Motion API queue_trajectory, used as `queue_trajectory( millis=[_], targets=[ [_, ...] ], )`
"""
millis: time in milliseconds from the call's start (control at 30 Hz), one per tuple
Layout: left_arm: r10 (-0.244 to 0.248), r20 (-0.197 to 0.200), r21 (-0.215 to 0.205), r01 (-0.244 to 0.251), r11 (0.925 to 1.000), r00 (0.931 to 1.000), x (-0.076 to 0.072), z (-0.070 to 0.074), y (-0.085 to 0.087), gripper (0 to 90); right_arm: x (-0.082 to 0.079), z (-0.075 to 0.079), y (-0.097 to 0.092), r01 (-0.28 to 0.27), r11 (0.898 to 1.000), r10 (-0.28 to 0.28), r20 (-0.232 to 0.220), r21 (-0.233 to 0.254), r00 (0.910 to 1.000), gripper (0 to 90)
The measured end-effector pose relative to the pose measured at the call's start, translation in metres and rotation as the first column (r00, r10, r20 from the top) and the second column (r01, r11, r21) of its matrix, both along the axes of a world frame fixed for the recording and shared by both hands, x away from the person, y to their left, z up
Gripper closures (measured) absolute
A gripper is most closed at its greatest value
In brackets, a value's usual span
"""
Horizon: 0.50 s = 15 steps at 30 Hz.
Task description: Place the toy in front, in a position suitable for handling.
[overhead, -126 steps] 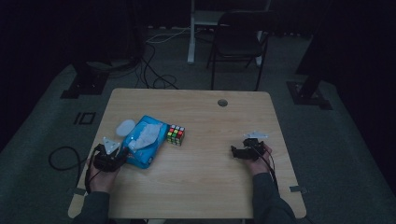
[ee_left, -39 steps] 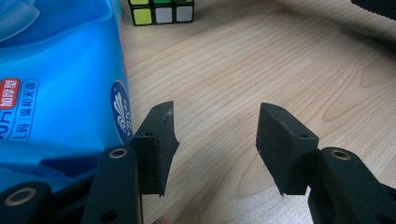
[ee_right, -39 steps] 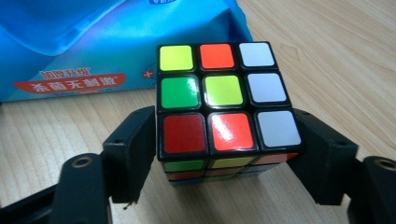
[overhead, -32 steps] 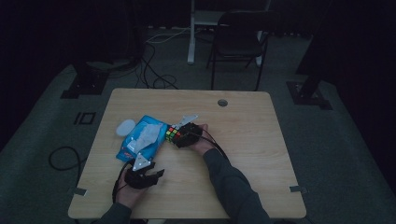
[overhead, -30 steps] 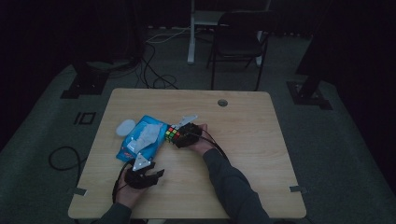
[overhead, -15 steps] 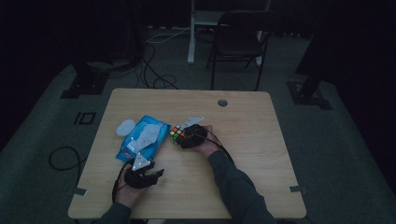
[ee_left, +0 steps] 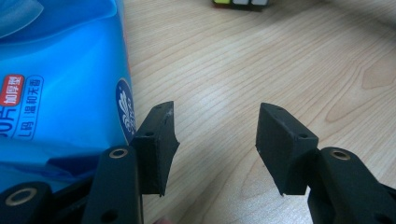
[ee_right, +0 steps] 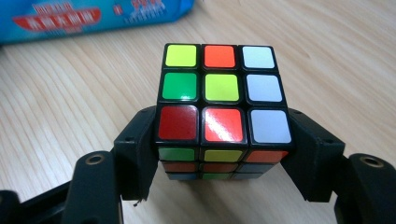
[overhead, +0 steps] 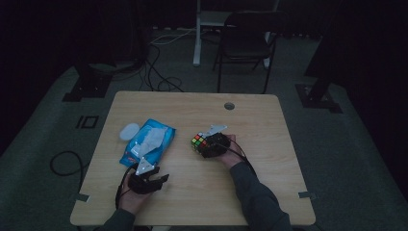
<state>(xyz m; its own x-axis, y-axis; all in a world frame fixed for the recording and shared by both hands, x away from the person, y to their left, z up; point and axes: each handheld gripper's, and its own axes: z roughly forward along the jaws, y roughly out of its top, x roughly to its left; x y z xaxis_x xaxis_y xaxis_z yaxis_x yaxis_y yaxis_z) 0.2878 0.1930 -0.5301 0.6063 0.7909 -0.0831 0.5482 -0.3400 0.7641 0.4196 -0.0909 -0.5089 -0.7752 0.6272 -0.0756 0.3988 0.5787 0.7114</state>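
Note:
A scrambled puzzle cube point(ee_right: 223, 112) sits between the two black jaws of my right gripper point(ee_right: 223, 154), which press on its left and right sides. From above, the cube point(overhead: 198, 141) and right gripper point(overhead: 208, 144) are near the middle of the wooden table point(overhead: 250, 120). My left gripper point(ee_left: 212, 144) stands open over bare wood, just right of a blue wet-wipe pack point(ee_left: 60, 79). In the high view the left gripper point(overhead: 153, 179) is near the front left, below the pack point(overhead: 149, 143).
A white round lid point(overhead: 129, 131) lies left of the pack. A cable hole point(overhead: 229, 106) is at the table's back edge. A chair point(overhead: 245, 43) and floor cables stand behind the table.
My right gripper has moved rightward across the table with the cube in it, away from the blue pack. The left gripper has stayed put.

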Motion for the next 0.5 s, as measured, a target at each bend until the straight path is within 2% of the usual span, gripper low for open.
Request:
queue_trajectory(
  millis=[267, 500],
  targets=[
    [-0.012, 0.002, 0.0, 0.012, 0.9999, 0.9999, 0.0, 0.003, 0.001, 49.6, -0.01, 0.0, -0.017, 0.044, 0.999, -0.044, -0.009, 0.009, 0.999, 34.3],
    [-0.02, 0.009, 0.0, 0.02, 0.9998, 0.9998, 0.002, 0.011, 0.004, 49.6, -0.015, -0.002, -0.025, 0.072, 0.997, -0.072, -0.01, 0.015, 0.9973, 34.4]
  ],
)
